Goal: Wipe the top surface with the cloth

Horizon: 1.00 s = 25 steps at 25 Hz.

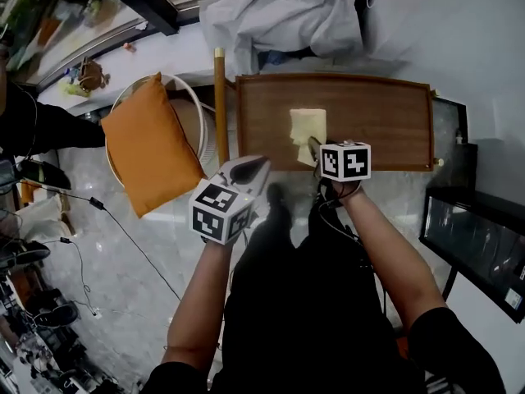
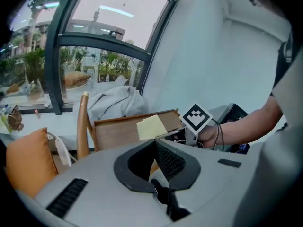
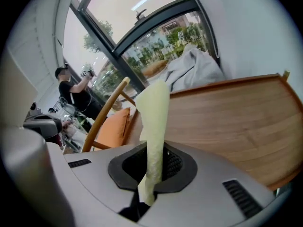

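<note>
From where I stand, the right gripper (image 1: 315, 149) has its jaws pinched on the near end of the pale yellow cloth (image 1: 307, 126). The cloth lies on the wooden top surface (image 1: 377, 121), a little left of its middle and reaching to the near edge. In the right gripper view it stands up out of the jaws as a narrow fold, so the grip looks firm but bunched. The left gripper (image 1: 259, 166) hangs just off the near-left corner, over the floor, its jaws closed together with nothing between them.

To wipe well from here, I'd say the cloth wants pressing flat to the wood rather than dragging by its pinched edge. It should then go in long overlapping passes towards the bare right end and the far edge, right up to the raised rim (image 1: 328, 78), where dust would gather. That rim could catch the fold.

The rimmed top serves as a shallow tray, and only the cloth lies in it. The chair (image 1: 218, 105) by its left edge holds an orange cushion (image 1: 152, 142). A heap of grey fabric (image 1: 279, 15) lies beyond the far edge.
</note>
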{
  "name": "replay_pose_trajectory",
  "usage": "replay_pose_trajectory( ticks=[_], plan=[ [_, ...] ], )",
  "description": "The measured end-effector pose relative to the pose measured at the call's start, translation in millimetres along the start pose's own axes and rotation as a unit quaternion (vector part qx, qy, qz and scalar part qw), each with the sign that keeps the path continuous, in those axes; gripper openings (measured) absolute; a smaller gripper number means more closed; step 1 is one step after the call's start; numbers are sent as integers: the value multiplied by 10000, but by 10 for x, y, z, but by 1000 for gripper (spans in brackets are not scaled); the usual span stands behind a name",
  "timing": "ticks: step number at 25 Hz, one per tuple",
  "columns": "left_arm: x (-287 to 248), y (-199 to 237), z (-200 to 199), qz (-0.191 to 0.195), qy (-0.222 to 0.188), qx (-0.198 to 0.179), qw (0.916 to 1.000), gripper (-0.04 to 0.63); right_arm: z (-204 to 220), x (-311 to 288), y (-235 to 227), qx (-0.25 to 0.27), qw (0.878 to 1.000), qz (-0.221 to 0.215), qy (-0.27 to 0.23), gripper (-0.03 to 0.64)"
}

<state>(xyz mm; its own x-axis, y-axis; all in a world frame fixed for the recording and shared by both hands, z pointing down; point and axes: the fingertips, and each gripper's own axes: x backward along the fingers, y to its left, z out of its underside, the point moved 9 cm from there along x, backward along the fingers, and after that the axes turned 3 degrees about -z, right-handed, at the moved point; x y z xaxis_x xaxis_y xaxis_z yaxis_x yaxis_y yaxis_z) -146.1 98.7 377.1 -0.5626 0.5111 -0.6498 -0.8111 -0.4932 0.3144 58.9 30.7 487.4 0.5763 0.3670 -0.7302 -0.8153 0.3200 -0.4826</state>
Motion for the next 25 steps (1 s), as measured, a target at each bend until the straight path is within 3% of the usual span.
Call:
replay_pose_trajectory(
  ticks=[6,9,17,25],
  plan=[
    [419,444,280,-129,-28,148,9998,9,132,-639,861,358,9977,-411,411,32],
    [522,577,384,-131,-28,210,9997,9,237,-868,1085,297,9969,-471,556,32],
    [655,757,496,-6,59,166,9998,9,489,-1250,1255,105,9956,-339,866,32],
    [541,670,463,180,151,27,9997,9,641,-1274,1021,66,9935,16,1138,32]
  ],
)
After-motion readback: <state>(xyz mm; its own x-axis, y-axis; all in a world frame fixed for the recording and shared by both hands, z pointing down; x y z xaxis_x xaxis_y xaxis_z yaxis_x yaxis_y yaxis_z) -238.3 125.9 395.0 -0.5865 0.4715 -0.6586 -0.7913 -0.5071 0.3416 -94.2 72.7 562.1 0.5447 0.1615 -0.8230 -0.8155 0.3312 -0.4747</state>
